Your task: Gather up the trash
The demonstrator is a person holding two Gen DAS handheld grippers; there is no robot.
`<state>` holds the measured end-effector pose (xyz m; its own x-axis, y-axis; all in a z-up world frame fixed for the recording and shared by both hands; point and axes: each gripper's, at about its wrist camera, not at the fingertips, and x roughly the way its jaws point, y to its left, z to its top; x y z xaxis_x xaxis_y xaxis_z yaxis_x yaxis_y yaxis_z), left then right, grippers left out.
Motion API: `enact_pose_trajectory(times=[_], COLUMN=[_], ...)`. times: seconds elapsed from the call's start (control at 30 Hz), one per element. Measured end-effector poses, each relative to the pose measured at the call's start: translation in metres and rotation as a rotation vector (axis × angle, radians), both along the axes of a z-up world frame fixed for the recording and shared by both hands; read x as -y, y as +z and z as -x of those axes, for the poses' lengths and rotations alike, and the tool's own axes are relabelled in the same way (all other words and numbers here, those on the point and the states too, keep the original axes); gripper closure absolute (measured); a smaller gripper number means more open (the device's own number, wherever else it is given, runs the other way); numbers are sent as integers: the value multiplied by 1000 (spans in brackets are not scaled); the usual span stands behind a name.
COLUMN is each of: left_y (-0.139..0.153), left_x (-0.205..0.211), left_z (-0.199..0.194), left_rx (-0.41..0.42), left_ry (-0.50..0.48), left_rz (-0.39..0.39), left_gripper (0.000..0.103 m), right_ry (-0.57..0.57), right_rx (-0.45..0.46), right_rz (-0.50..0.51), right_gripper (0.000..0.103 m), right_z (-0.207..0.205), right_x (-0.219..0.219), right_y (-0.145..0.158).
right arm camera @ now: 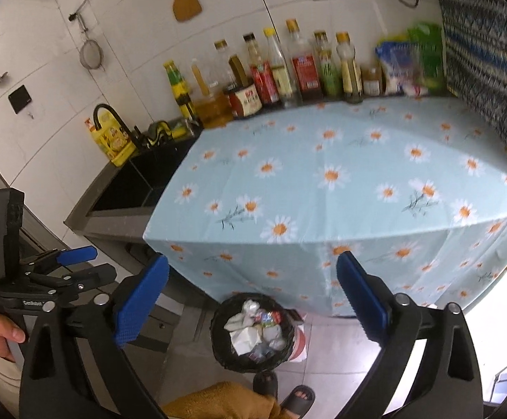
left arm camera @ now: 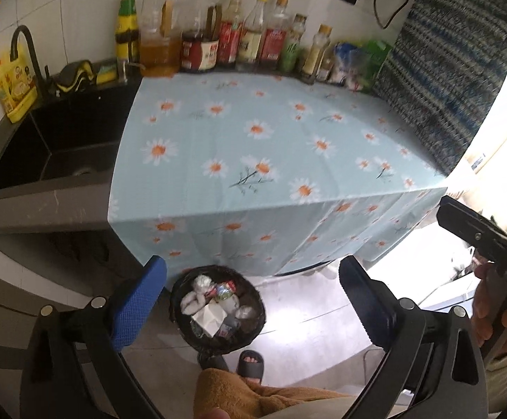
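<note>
Both tools, the left tool (left arm camera: 253,296) and right tool (right arm camera: 253,296), hang wide open and empty above the full bin (left arm camera: 217,309) on the floor, below the bench (left arm camera: 270,146).

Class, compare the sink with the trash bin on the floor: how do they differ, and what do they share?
The sink is rectangular and set into the counter; the trash bin is round and stands on the floor. The sink looks empty; the trash bin holds crumpled paper and wrappers. Both are black.
</note>
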<state>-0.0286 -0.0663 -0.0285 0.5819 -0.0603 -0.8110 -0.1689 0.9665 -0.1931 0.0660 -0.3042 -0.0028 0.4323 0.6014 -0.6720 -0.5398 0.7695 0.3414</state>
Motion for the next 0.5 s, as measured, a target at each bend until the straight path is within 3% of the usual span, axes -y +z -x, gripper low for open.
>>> enact_pose_trajectory(times=[0.23,0.5], left_y=[35,51], left_x=[4,0], left_z=[12,19], left_rx=[73,105], left_ry=[3,4], left_rz=[-34,-50], left_gripper=[7,7], right_ry=[0,0], right_rx=[73,107], right_rz=[-10,-8], right_gripper=[5,5], right_z=[9,15], right_x=[5,1], right_y=[35,54])
